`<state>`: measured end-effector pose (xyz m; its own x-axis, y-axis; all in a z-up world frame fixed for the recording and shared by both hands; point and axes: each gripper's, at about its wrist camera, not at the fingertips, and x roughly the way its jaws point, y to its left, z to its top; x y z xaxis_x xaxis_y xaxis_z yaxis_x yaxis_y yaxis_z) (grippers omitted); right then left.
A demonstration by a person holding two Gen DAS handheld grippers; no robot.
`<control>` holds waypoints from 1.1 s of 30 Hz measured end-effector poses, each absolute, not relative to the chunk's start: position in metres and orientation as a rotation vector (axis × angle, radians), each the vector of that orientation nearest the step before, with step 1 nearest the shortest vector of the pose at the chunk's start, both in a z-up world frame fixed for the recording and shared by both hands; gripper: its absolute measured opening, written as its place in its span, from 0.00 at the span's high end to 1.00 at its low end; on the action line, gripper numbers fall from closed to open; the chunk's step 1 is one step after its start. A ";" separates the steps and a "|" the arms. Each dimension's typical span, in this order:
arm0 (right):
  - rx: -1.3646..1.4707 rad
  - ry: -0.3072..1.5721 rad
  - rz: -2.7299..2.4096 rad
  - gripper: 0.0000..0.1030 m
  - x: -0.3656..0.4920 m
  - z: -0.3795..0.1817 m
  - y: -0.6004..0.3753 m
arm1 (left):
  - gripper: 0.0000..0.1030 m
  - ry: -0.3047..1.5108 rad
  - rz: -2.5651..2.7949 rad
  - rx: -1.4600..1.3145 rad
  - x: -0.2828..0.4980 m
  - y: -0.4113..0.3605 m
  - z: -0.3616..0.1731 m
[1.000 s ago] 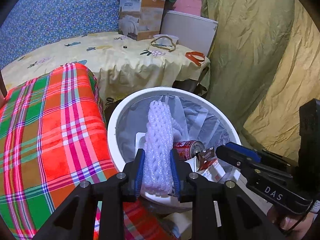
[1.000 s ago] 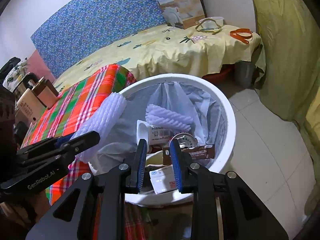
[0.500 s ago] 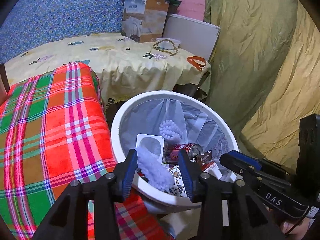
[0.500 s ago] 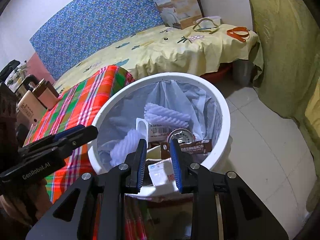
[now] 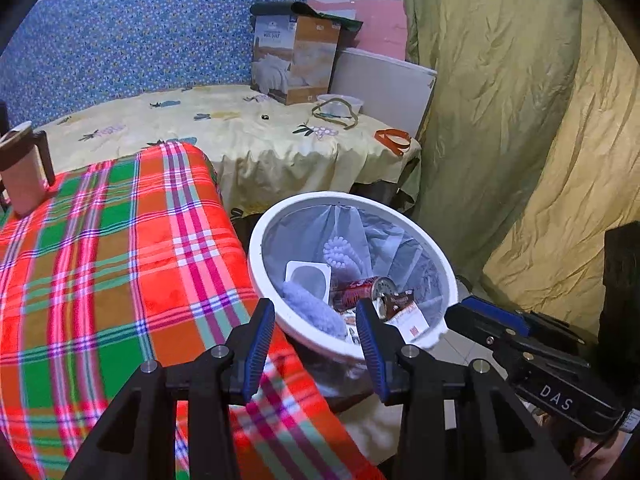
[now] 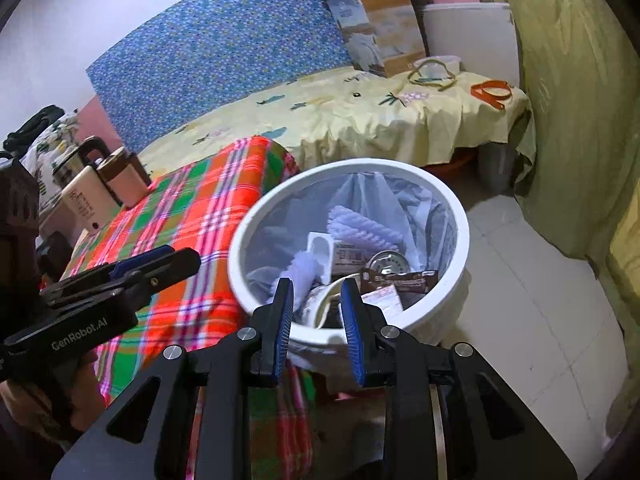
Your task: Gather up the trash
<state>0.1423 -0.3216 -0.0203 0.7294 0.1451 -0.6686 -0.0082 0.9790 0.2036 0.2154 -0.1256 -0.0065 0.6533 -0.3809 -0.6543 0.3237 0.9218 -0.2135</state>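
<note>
found the left claw (image 5: 314, 308) spread wide, its jaws having just been opening, with nothing between its pads. found the right claw (image 6: 317, 286) parted only narrowly and likewise empty. placed both at about 6 o'clock of the white bin (image 5: 256, 248), near its rim and angled down into it.

saw the task's thing, the foam sleeve (image 5: 306, 306), lying inside the bin against the 7 o'clock wall, beside a drink can (image 5: 356, 290), a brown wrapper (image 6: 400, 278) and a second foam piece (image 5: 340, 252) toward 12 o'clock.

judged the drop done, but flagged the risks:
- could clip the rim with either claw on the way out and tip the bin, which stood tight against the plaid desk (image 5: 120, 260) at its 9 o'clock.
- could snag the loose liner bag (image 5: 400, 256) on a pad and drag rubbish back out.
- could knock the two claws together, close side by side as they were.

could not tell whether more trash lay on the desk.
</note>
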 end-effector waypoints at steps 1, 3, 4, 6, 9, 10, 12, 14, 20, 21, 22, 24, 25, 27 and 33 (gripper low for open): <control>0.189 0.747 0.085 0.74 0.140 -0.019 -0.320 | 0.59 0.756 -0.399 -0.078 0.211 -0.125 -0.005; 0.187 0.741 0.084 0.74 0.136 -0.016 -0.317 | 0.59 0.744 -0.392 -0.069 0.200 -0.121 -0.002; 0.187 0.738 0.084 0.74 0.133 -0.015 -0.315 | 0.59 0.740 -0.387 -0.063 0.196 -0.120 0.000; 0.185 0.731 0.086 0.74 0.129 -0.013 -0.312 | 0.59 0.729 -0.376 -0.055 0.186 -0.117 0.003; 0.174 0.722 0.081 0.68 0.121 -0.011 -0.306 | 0.59 0.713 -0.365 -0.053 0.172 -0.111 0.007; 0.170 0.720 0.079 0.65 0.118 -0.011 -0.303 | 0.59 0.709 -0.361 -0.054 0.169 -0.110 0.007; 0.162 0.717 0.078 0.61 0.113 -0.010 -0.300 | 0.59 0.702 -0.353 -0.057 0.161 -0.106 0.008; 0.146 0.710 0.076 0.57 0.108 -0.008 -0.296 | 0.59 0.697 -0.337 -0.059 0.153 -0.102 0.008; 0.116 0.696 0.078 0.55 0.096 -0.007 -0.286 | 0.59 0.687 -0.305 -0.051 0.129 -0.094 0.006; 0.112 0.696 0.086 0.55 0.094 -0.008 -0.283 | 0.59 0.687 -0.300 -0.051 0.126 -0.092 0.006; 0.110 0.696 0.089 0.55 0.092 -0.008 -0.282 | 0.59 0.685 -0.294 -0.051 0.122 -0.091 0.006; 0.104 0.696 0.095 0.55 0.088 -0.009 -0.278 | 0.59 0.681 -0.286 -0.048 0.115 -0.089 0.005; 0.102 0.695 0.097 0.55 0.085 -0.009 -0.277 | 0.59 0.681 -0.282 -0.043 0.111 -0.089 0.005; 0.101 0.691 0.098 0.55 0.080 -0.009 -0.274 | 0.59 0.677 -0.278 -0.036 0.104 -0.088 0.004; 0.094 0.680 0.096 0.55 0.064 -0.008 -0.270 | 0.59 0.671 -0.265 -0.010 0.084 -0.089 0.004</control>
<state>0.0641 -0.2696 -0.0078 0.7735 0.1192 -0.6224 -0.0574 0.9913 0.1184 0.0836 -0.0887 0.0041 0.7507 -0.2454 -0.6134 0.2390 0.9664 -0.0941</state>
